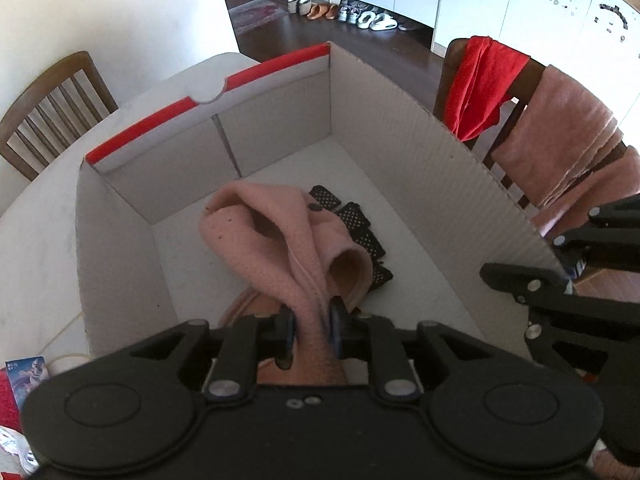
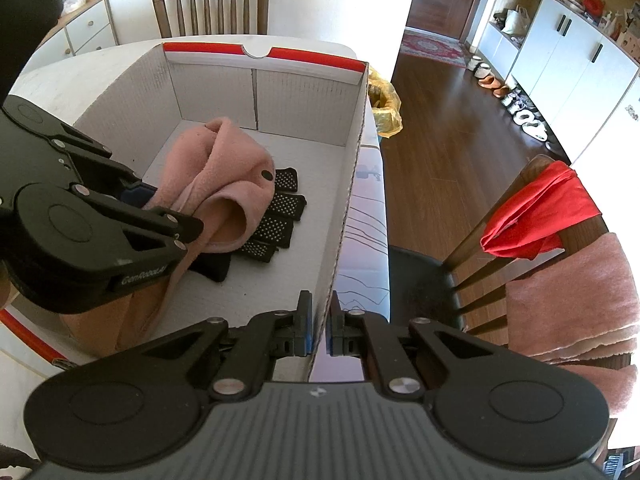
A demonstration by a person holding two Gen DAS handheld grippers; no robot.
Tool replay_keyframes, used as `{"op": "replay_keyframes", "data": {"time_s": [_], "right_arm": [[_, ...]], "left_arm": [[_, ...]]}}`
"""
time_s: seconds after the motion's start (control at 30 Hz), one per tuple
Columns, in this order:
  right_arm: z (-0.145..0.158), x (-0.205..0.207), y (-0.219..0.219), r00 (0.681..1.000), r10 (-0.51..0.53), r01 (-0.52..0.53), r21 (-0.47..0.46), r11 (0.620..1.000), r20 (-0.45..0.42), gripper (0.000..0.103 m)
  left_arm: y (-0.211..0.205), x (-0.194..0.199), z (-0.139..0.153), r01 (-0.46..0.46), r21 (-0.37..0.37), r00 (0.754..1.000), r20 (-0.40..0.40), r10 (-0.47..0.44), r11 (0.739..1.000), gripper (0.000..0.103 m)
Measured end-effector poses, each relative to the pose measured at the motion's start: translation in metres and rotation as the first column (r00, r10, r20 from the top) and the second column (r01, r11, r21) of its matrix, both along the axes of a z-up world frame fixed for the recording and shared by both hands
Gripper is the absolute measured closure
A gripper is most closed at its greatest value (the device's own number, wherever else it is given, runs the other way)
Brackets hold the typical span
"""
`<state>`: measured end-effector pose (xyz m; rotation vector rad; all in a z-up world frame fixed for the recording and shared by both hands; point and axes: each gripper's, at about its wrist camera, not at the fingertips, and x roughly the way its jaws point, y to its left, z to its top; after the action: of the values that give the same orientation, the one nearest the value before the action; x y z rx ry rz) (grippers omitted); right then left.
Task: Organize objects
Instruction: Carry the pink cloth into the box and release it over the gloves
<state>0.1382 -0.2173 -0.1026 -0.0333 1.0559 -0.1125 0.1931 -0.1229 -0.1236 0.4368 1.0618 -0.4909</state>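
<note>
A big cardboard box (image 2: 352, 184) with a red rim sits on the white table (image 2: 60, 76). A black glove with white dots (image 2: 280, 216) already lies flat on the box floor, so that part looks done. A pink fleece garment (image 1: 280, 232) is going in right now. It hangs down into the box, and its low end rests on the glove and the floor.

The left gripper (image 1: 310, 330) points steeply down into the box from the six o'clock side. A fold of the pink fleece sits between its two pads. The pads look a little apart, and I cannot tell if they press the cloth or have let go.

The right gripper (image 2: 319, 330) is at the box's three o'clock wall. Its two pads are shut tight on the thin cardboard edge, holding the box steady.

I think the job is partly done. The fleece must settle in the box. A red cloth (image 2: 536, 216) and a pink towel (image 2: 572, 300) hang on a chair (image 2: 500, 224) at three o'clock, outside the box. They may or may not be part of the job.
</note>
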Motion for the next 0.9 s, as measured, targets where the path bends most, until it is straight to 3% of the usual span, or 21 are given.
{"op": "replay_keyframes", "data": {"time_s": [0.17, 0.5, 0.9], "right_arm": [[0.0, 0.0, 0.0, 1.0, -0.001, 0.001, 0.004, 1.0, 0.0, 0.097], [0.0, 0.0, 0.0, 1.0, 0.0, 0.0, 0.003, 1.0, -0.001, 0.097], [-0.001, -0.001, -0.002, 1.0, 0.004, -0.004, 0.004, 1.0, 0.0, 0.097]], "left_arm": [[0.009, -0.001, 0.003, -0.02, -0.014, 1.0, 0.005, 0.021, 1.0, 0.08], [0.024, -0.012, 0.033, -0.06, -0.105, 0.996, 0.053, 0.066, 0.993, 0.05], [0.047, -0.032, 0.077, -0.095, -0.22, 0.983, 0.131, 0.126, 0.971, 0.04]]}}
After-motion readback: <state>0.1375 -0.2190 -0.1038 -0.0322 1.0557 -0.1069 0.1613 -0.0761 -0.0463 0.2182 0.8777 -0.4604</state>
